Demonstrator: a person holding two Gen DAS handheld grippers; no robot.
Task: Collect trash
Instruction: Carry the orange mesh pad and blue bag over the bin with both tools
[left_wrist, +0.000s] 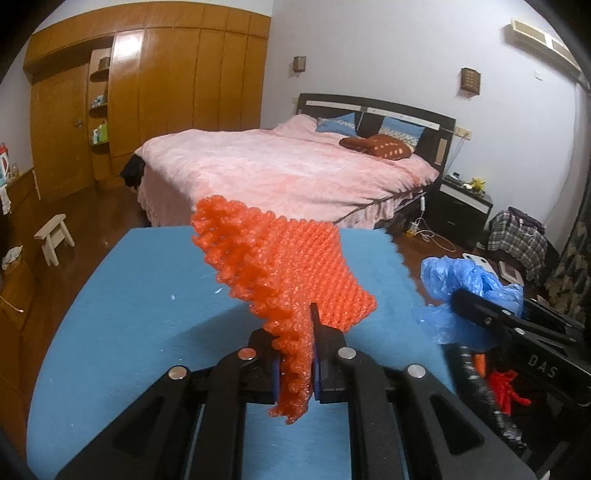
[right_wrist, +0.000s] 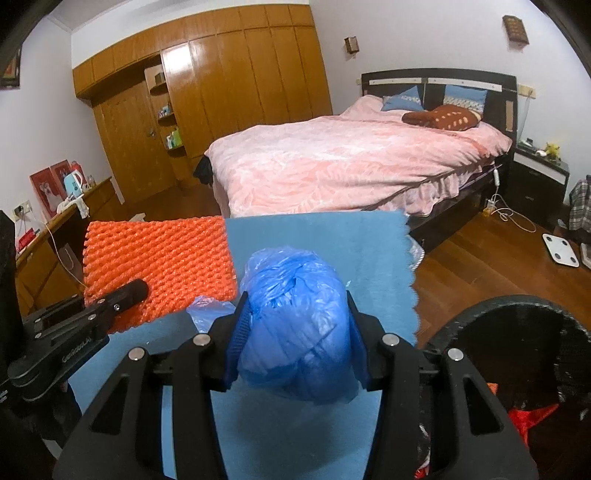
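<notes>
My left gripper (left_wrist: 301, 343) is shut on an orange foam net sheet (left_wrist: 280, 266), which it holds lifted above the blue table cover (left_wrist: 129, 295). In the right wrist view the same orange foam net sheet (right_wrist: 159, 262) shows at left with the left gripper's finger (right_wrist: 129, 290) on it. My right gripper (right_wrist: 295, 328) is shut on a bunched blue plastic bag (right_wrist: 295, 325), held above the blue table cover (right_wrist: 332, 243). In the left wrist view the blue plastic bag (left_wrist: 465, 280) and right gripper sit at the right. A black bin (right_wrist: 517, 332) with red scraps inside stands at lower right.
A bed (right_wrist: 351, 166) with a pink cover lies beyond the table. A wooden wardrobe (right_wrist: 221, 96) lines the far wall. A small stool (left_wrist: 53, 236), a nightstand (left_wrist: 461, 203), a white scale (right_wrist: 561, 249) and cables lie on the wooden floor.
</notes>
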